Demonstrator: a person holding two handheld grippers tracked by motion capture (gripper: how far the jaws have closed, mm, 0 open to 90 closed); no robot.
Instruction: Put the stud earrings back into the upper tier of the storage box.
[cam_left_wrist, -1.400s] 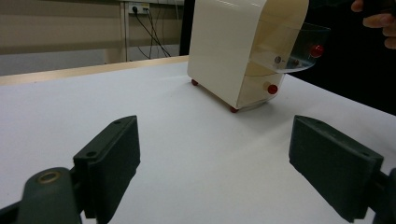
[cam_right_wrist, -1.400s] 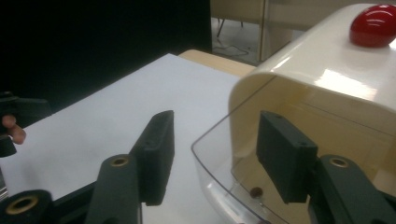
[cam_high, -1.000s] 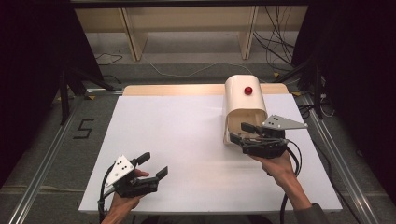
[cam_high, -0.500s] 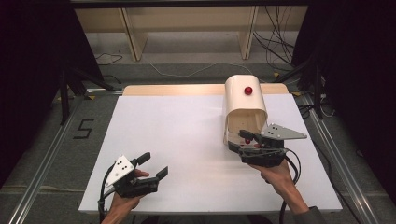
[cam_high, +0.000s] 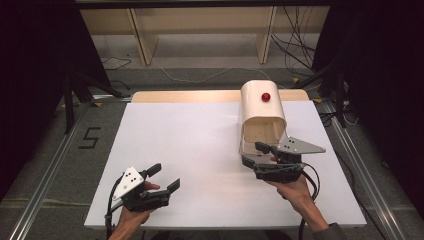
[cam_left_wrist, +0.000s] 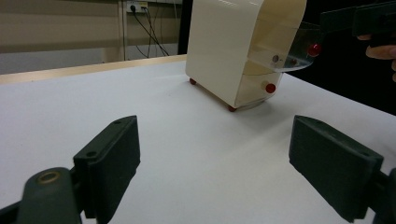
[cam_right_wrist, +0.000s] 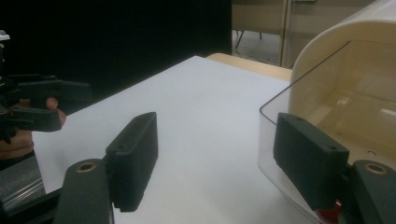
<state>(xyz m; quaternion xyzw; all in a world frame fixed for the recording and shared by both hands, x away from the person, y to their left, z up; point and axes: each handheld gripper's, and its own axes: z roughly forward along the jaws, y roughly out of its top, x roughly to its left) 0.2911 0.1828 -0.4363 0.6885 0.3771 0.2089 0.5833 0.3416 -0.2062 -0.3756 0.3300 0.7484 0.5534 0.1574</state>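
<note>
A cream, round-topped box (cam_high: 260, 107) with a red knob (cam_high: 265, 96) on top stands at the right of the white table (cam_high: 200, 145). Its clear front flap (cam_left_wrist: 285, 51) is swung up and out, with a red knob (cam_left_wrist: 314, 48) at its free edge. My right gripper (cam_high: 252, 154) is at the box's mouth, jaws wide open, and the flap's edge (cam_right_wrist: 289, 116) runs just behind its right jaw. My left gripper (cam_high: 165, 176) rests open near the table's front left, empty, pointing toward the box (cam_left_wrist: 224, 46).
A wooden strip (cam_high: 185, 96) runs along the table's far edge, with shelving legs and cables on the floor behind. Metal rails (cam_high: 45, 185) flank the table. A floor mark "5" (cam_high: 90, 137) lies to the left.
My right gripper has shifted slightly toward the table's front edge at the box's mouth. The left gripper has stayed put.
</note>
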